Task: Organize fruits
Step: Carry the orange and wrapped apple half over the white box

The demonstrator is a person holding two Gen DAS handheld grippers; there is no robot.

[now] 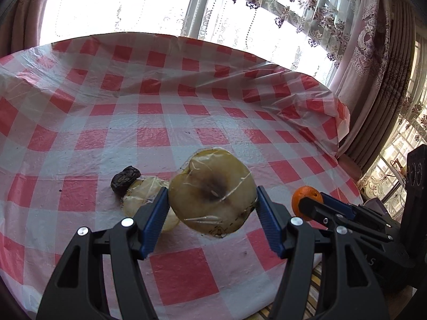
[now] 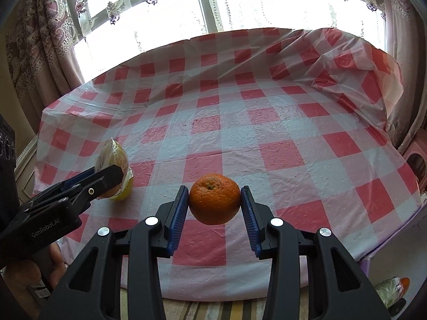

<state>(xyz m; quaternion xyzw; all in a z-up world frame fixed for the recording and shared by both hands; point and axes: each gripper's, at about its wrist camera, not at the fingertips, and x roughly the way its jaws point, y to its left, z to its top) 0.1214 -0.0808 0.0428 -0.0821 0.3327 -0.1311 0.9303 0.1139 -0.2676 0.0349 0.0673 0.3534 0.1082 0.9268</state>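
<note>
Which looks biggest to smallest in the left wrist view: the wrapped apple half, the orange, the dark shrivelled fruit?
1. wrapped apple half, held in the left gripper, so nearness may enlarge it.
2. and 3. orange, partly hidden by the right gripper, and dark shrivelled fruit: too alike to rank.

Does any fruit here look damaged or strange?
Yes. The plastic-wrapped apple half held in the left gripper has a dark brown patch at its core. The wrapped fruit on the tablecloth has a blackened, shrivelled end.
</note>
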